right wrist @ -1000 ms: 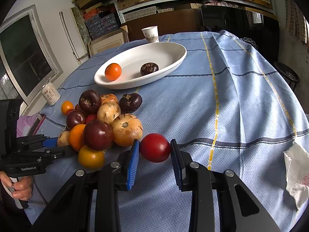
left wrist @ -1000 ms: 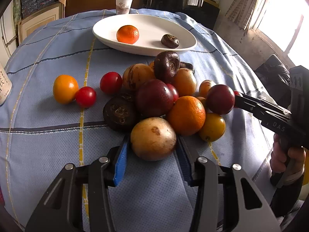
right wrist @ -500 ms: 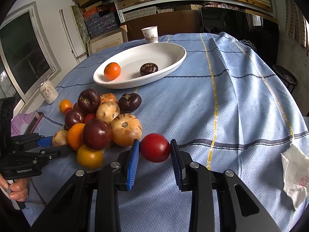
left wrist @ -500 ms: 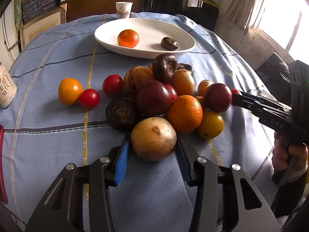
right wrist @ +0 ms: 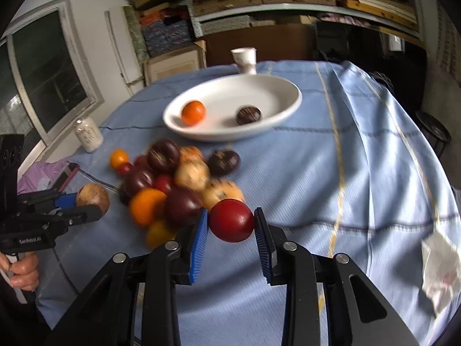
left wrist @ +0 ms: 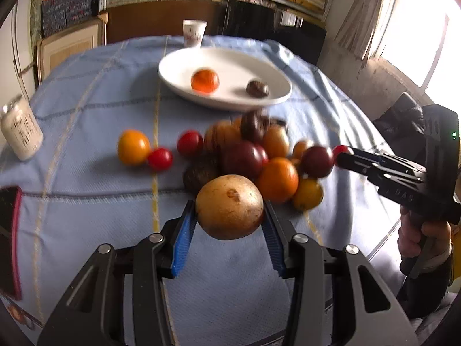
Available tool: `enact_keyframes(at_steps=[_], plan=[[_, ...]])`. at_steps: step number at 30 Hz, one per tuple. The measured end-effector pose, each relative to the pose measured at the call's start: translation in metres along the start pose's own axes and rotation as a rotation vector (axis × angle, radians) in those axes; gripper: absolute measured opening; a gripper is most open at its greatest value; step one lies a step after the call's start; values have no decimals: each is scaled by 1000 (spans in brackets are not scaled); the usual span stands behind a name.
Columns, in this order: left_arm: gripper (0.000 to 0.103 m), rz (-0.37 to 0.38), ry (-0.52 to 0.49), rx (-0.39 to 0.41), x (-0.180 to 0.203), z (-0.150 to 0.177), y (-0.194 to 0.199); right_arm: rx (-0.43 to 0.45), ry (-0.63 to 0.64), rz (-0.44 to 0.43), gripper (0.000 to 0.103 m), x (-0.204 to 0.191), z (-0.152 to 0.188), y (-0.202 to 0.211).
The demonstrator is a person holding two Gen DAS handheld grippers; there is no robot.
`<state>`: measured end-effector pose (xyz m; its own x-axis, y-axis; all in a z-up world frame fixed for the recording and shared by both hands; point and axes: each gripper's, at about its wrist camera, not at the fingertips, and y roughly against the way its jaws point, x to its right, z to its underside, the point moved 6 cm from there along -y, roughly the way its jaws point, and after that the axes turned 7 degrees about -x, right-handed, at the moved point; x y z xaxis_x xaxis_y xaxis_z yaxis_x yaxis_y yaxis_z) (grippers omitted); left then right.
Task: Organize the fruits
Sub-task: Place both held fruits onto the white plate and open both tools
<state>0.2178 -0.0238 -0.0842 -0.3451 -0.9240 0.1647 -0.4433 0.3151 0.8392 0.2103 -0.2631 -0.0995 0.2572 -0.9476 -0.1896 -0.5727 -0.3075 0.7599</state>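
Blue pads of my left hand-held gripper (left wrist: 229, 232) clamp a tan round fruit (left wrist: 229, 207), lifted clear of the blue cloth on the tabletop (left wrist: 86, 115) just in front of the fruit pile (left wrist: 259, 155). My right hand-held gripper (right wrist: 231, 238) grips a red fruit (right wrist: 231, 220) between its pads, beside the pile's near edge. Beyond the pile sits a white plate (right wrist: 282, 106) holding an orange (right wrist: 193, 112) and a dark brown fruit (right wrist: 248, 115). A paper cup (right wrist: 245, 60) stands behind the plate.
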Motion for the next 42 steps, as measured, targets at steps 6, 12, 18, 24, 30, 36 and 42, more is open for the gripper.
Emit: enact_keyframes(at_steps=[6, 12, 18, 24, 30, 36, 42], plan=[[45, -33, -56, 69, -2, -45, 17, 60, 85, 21, 33, -14, -49, 8], [45, 5, -60, 107, -11, -117, 15, 54, 108, -20, 33, -23, -97, -15], [45, 35, -3, 50, -35, -190, -30, -35, 124, -23, 33, -28, -127, -68], [45, -34, 12, -66, -53, -224, -98, -141, 121, -10, 33, -24, -133, -115], [45, -43, 42, -138, -66, -227, -139, -172, 131, -9, 33, -23, -133, -130], [45, -50, 42, -171, -68, -228, -152, -181, 137, -10, 34, -24, -132, -136], [72, -114, 46, -86, -69, -227, -119, -117, 112, -16, 40, -20, -137, -107]])
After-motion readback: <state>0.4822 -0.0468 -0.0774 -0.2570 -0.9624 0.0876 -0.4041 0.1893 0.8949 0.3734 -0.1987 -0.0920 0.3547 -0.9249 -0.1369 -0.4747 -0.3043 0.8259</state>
